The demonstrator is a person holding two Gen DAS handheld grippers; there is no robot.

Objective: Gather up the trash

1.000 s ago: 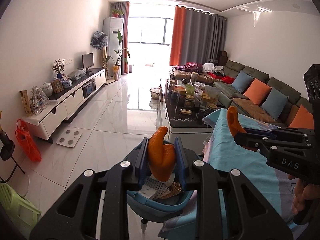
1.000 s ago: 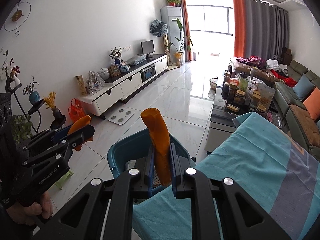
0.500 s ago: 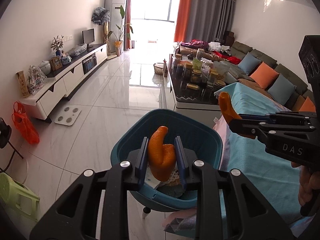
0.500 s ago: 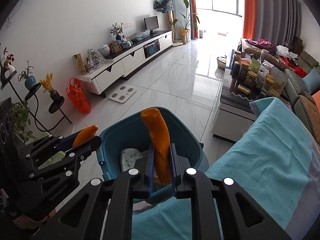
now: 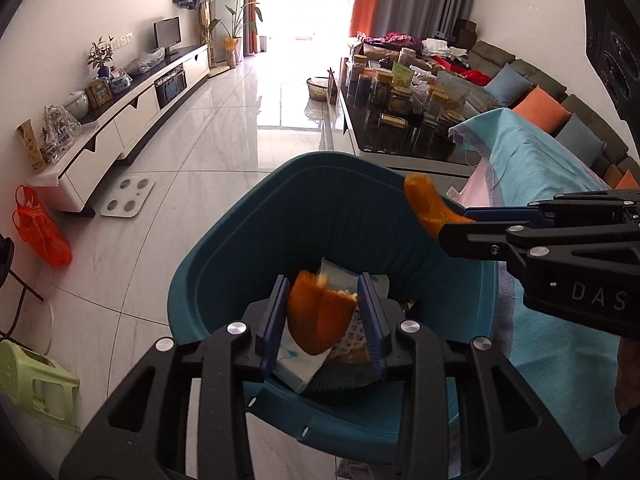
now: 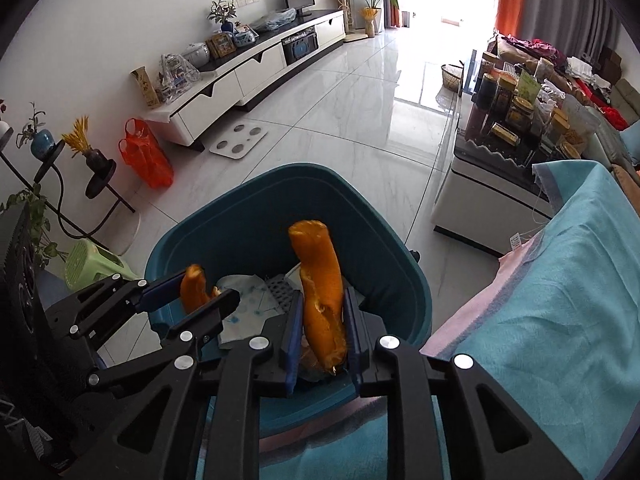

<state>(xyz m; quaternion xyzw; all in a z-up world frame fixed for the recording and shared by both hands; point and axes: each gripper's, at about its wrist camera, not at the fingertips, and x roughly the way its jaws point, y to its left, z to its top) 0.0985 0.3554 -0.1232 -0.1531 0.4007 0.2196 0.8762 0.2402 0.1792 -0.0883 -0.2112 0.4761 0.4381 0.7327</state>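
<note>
1. The left gripper (image 5: pixel 324 320) is hanging over the teal bin (image 5: pixel 240 256), pointing steeply down into it, and its jaws are opening. A curled piece of orange peel (image 5: pixel 320 322) is sitting between the pads, blurred at its top edge; there seems to be a gap on the right side, so it looks loose rather than pinched.

2. The right gripper (image 6: pixel 320 336) is also tilting down over the same bin (image 6: pixel 256 216), and its jaws are opening too. A long strip of orange peel (image 6: pixel 322 284) is standing between them, its long axis running up along the fingers and its top end sticking out well past the tips. Gaps are showing on both sides of the strip, so the hold looks let go.

3. Both peels are lying directly above the bin's open mouth, with paper scraps (image 6: pixel 252 300) and other rubbish already lying at the bottom. The bin is standing on the tiled floor just beside the teal cloth (image 6: pixel 560 300).

4. The relation that matters is straight down: each peel only needs to fall from its jaws into the bin. The left gripper is sitting deeper inside the rim, so its peel looks surer to land inside; the right one is nearer the cloth-side edge.
</note>
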